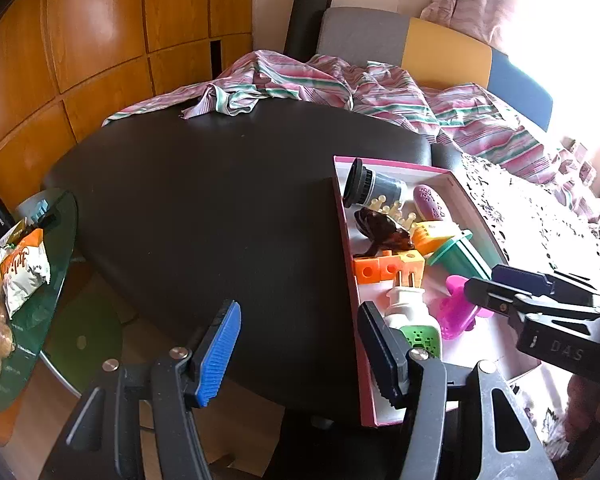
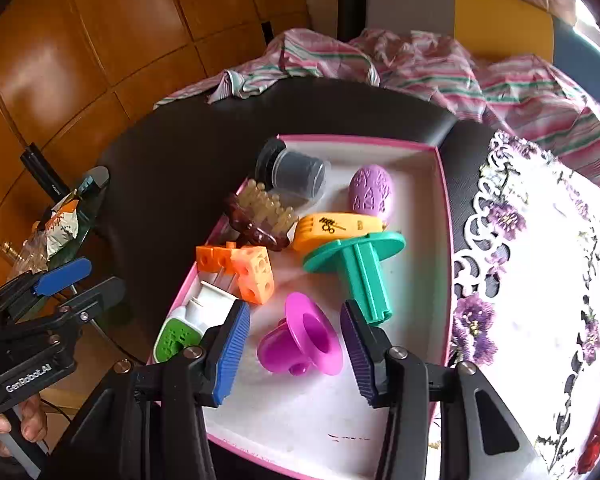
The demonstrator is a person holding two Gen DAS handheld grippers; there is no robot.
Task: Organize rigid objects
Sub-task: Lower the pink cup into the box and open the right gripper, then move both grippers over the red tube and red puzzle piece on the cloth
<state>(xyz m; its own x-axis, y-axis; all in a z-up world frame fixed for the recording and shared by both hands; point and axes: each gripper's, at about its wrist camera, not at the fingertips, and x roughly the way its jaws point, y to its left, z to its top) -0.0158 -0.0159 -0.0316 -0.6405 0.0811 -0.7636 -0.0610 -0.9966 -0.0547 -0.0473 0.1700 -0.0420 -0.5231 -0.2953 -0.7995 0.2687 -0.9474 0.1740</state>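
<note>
Toys in the pink box (image 2: 444,216) on the bench (image 1: 204,200).
Right gripper (image 2: 296,352) fingers spread above the magenta cup (image 2: 304,340); left gripper (image 1: 300,352) fingers spread, empty, beside the box.

Beyond a dark table (image 1: 220,184): orange wood-panelled wall (image 1: 100,40) to its left, grey-yellow-blue chair backs (image 1: 440,48) behind, striped cloth (image 1: 380,92) draped between, bright window glare (image 1: 572,20) right.
</note>
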